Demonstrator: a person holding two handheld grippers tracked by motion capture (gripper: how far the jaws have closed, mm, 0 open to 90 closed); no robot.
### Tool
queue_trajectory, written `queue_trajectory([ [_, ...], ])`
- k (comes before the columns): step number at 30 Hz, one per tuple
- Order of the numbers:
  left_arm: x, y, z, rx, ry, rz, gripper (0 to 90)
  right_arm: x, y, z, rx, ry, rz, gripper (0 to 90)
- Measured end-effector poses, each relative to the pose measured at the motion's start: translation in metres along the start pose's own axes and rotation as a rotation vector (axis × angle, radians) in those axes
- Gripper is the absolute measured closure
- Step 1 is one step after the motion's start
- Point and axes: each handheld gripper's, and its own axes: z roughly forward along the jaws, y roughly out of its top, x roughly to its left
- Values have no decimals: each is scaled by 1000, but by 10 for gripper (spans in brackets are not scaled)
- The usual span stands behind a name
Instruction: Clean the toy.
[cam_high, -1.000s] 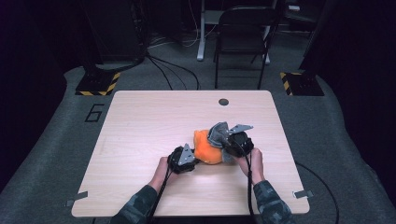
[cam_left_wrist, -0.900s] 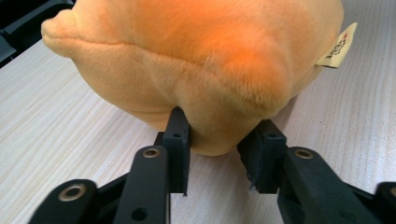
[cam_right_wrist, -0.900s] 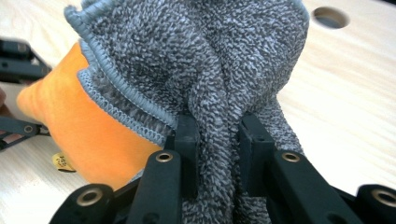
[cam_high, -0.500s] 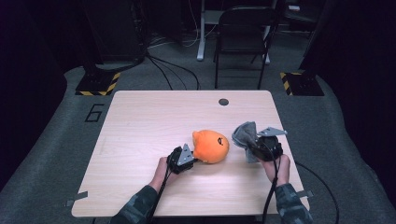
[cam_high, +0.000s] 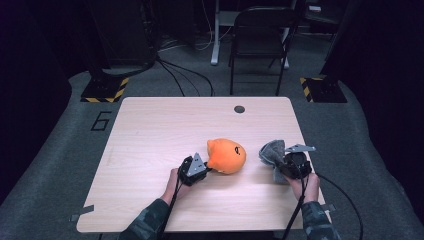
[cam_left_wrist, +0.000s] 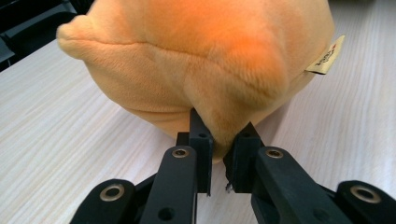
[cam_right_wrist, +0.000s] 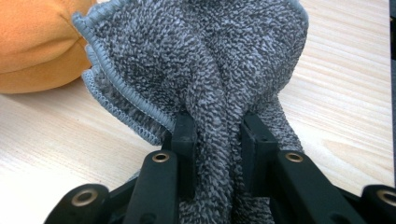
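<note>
An orange plush toy lies near the middle of the wooden table. My left gripper is at its near left side. In the left gripper view the jaws have just been closing, and the left gripper is shut on a fold of the orange plush. A white tag sticks out at the plush's right. To the right of the toy, my right gripper is shut on a bunched grey cloth. Seen along the jaws, the right gripper pinches the cloth, with the plush at the left.
A small dark round grommet sits near the table's far edge. A black chair stands behind the table. Cables run over the floor, and two yellow-black striped blocks flank the far corners.
My right gripper has carried the grey cloth off the plush and away to the right. The left hand stayed at the plush's near left side.
</note>
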Motion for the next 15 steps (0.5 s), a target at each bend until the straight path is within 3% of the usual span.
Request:
queue_trajectory([
  [7, -2, 19, -13, -57, -54, -57, 830, -6, -1, 0, -3, -10, 12, 703],
  [15, 1, 47, -35, -70, -105, -178, 827, -6, 0, -2, -15, -21, 12, 703],
])
